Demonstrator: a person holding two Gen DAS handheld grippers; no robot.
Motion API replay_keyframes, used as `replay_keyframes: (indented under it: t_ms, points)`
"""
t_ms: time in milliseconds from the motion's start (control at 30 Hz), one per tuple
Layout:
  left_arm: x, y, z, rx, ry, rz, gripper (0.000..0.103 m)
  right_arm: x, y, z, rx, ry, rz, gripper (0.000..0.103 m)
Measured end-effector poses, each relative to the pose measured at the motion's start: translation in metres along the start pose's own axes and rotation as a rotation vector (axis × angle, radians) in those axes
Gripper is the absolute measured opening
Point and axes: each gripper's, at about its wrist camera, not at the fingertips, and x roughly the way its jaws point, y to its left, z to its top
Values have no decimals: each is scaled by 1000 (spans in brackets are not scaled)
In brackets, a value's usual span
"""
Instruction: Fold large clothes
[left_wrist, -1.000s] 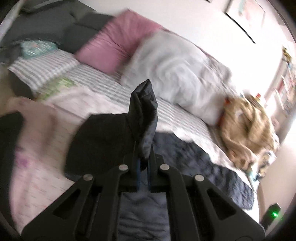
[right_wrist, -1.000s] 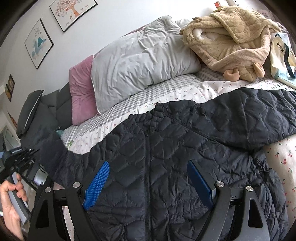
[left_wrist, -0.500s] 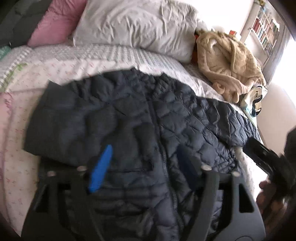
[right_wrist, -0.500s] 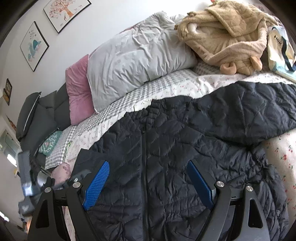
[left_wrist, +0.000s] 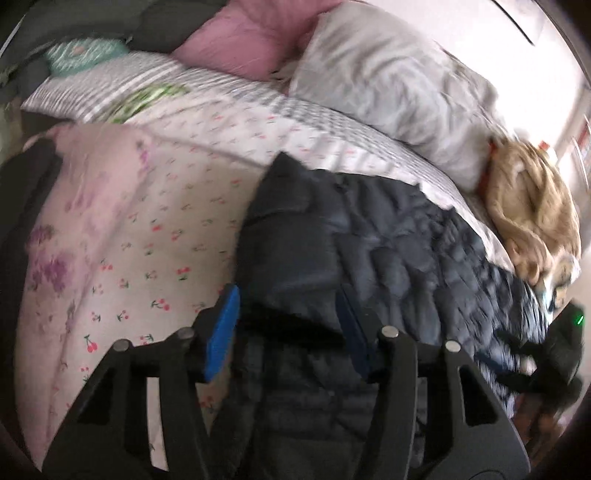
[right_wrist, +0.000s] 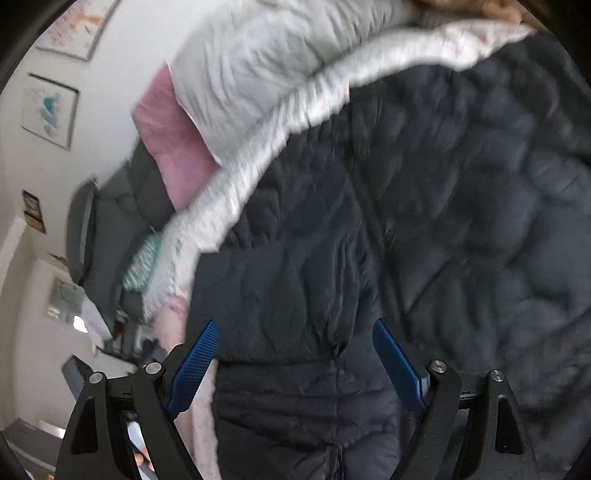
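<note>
A dark quilted jacket (left_wrist: 388, 240) lies front up on the cherry-print bed sheet (left_wrist: 177, 206). One sleeve (left_wrist: 291, 229) is folded across its chest. My left gripper (left_wrist: 288, 328) hangs low over that folded sleeve near the jacket's left edge. Its jaws are closing, with sleeve fabric between the blue pads, and no firm pinch shows. In the right wrist view the jacket (right_wrist: 443, 203) fills the picture. My right gripper (right_wrist: 295, 365) hovers wide over the zip line and the sleeve's lower edge (right_wrist: 280, 288). Its jaws are closing slightly, and the pads are clear of the fabric.
A grey pillow (left_wrist: 388, 74) and a pink pillow (left_wrist: 251, 37) lean at the bed's head. A beige fleece garment (left_wrist: 532, 206) lies at the right, a pink floral blanket (left_wrist: 74, 221) at the left. A dark padded chair (right_wrist: 110, 229) stands beside the bed.
My left gripper let go of the sleeve it held up; the sleeve now lies folded over the jacket. Both grippers have dropped closer to the jacket, and the right one has rolled.
</note>
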Motion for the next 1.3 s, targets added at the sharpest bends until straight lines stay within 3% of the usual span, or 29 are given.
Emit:
replay_keyframes:
  t_ms: [67, 200, 333, 367, 533, 733, 867, 967, 1100, 1300]
  points:
    - [8, 6, -1, -29, 8, 3, 56, 28, 0, -4, -25, 45, -64, 78]
    - [11, 4, -1, -31, -7, 20, 56, 50, -1, -6, -28, 32, -96, 62]
    - [10, 0, 0, -18, -29, 25, 62, 44, 15, -2, -83, -4, -49, 16]
    - [10, -1, 0, -15, -31, 25, 62, 41, 20, -1, -111, -18, -41, 11]
    - [8, -1, -1, -32, -34, 15, 62, 16, 41, 8, -195, -110, -47, 8]
    - [3, 2, 0, -33, -62, 14, 62, -28, 45, 26, -270, -239, -128, 7]
    - [4, 14, 2, -59, -70, 22, 61, -32, 26, 35, -298, -260, -241, 7]
    - [8, 24, 5, -78, -76, 40, 49, -23, 6, 40, -311, -247, -352, 8]
    - [17, 21, 8, -63, -85, 40, 36, -19, -26, 46, -232, -221, -396, 9]
    - [41, -16, -2, 29, -86, -10, 36, -31, -51, 51, -86, -218, -321, 14]
